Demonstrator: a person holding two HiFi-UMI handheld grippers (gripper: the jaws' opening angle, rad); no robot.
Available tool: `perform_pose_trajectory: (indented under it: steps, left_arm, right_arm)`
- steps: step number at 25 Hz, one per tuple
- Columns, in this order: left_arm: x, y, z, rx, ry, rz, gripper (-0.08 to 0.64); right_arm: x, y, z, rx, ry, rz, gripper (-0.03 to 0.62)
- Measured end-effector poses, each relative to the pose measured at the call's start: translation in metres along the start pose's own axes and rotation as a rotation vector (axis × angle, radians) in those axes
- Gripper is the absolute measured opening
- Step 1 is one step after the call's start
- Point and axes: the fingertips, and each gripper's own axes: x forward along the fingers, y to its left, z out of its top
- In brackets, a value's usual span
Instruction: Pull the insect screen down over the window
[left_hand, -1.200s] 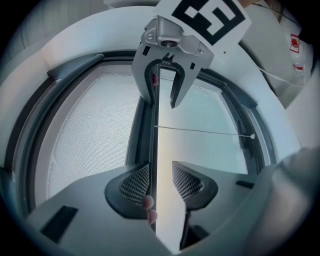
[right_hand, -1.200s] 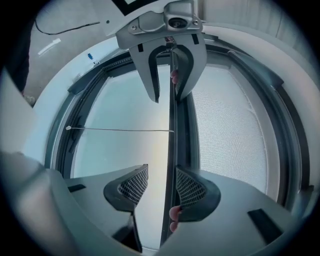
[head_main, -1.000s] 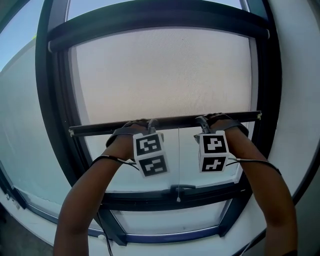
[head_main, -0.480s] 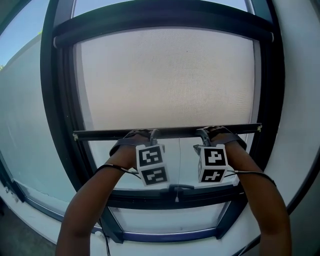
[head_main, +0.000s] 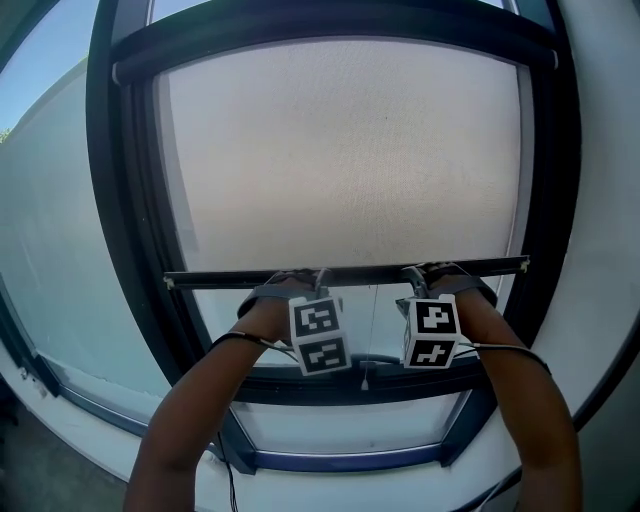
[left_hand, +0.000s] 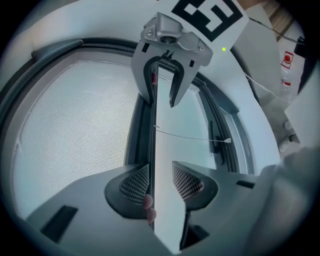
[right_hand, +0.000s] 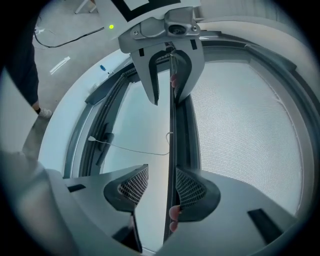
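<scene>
The pale mesh insect screen (head_main: 340, 150) covers most of the window. Its dark bottom bar (head_main: 350, 274) runs level across the pane. My left gripper (head_main: 320, 274) and right gripper (head_main: 412, 270) reach over the bar side by side. In the left gripper view the bar (left_hand: 151, 150) passes between the jaws of the left gripper (left_hand: 161, 182), against the pad on the mesh side, with a gap to the other pad. The right gripper (right_hand: 162, 187) stands the same way round the bar (right_hand: 171, 130). Both are open.
A thin pull cord (head_main: 368, 340) hangs from the bar's middle over the bare glass. Below it is the dark lower window frame (head_main: 300, 392) with a small handle (head_main: 362, 362). Dark side frames (head_main: 125, 200) stand close on both sides. A white sill (head_main: 340, 480) lies below.
The bottom bar and both grippers have moved down together. More mesh shows above the bar, and the strip of bare glass below it is narrower.
</scene>
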Motion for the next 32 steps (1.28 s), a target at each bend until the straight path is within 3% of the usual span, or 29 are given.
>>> perform_pose_trajectory:
  steps: [5,12,20,27,32]
  left_arm:
    - [0.005,-0.013,-0.001,-0.009,-0.003,-0.012,0.146]
    - [0.018,-0.06,-0.005,-0.022,-0.011,-0.091,0.146]
    - [0.027,-0.085,-0.007,-0.041,0.003,-0.109,0.146]
    - [0.044,-0.128,-0.011,-0.053,0.01,-0.193,0.146]
    - [0.052,-0.148,-0.013,-0.064,0.011,-0.203,0.146]
  right_arm:
    - [0.005,0.015,0.001,0.013,0.002,0.029,0.178]
    - [0.015,0.062,0.004,0.022,0.003,0.109,0.176]
    - [0.024,0.086,0.005,0.052,0.004,0.129,0.176]
    - [0.037,0.13,0.005,0.071,0.016,0.188,0.176]
    - [0.045,0.151,0.006,0.087,0.018,0.196,0.176]
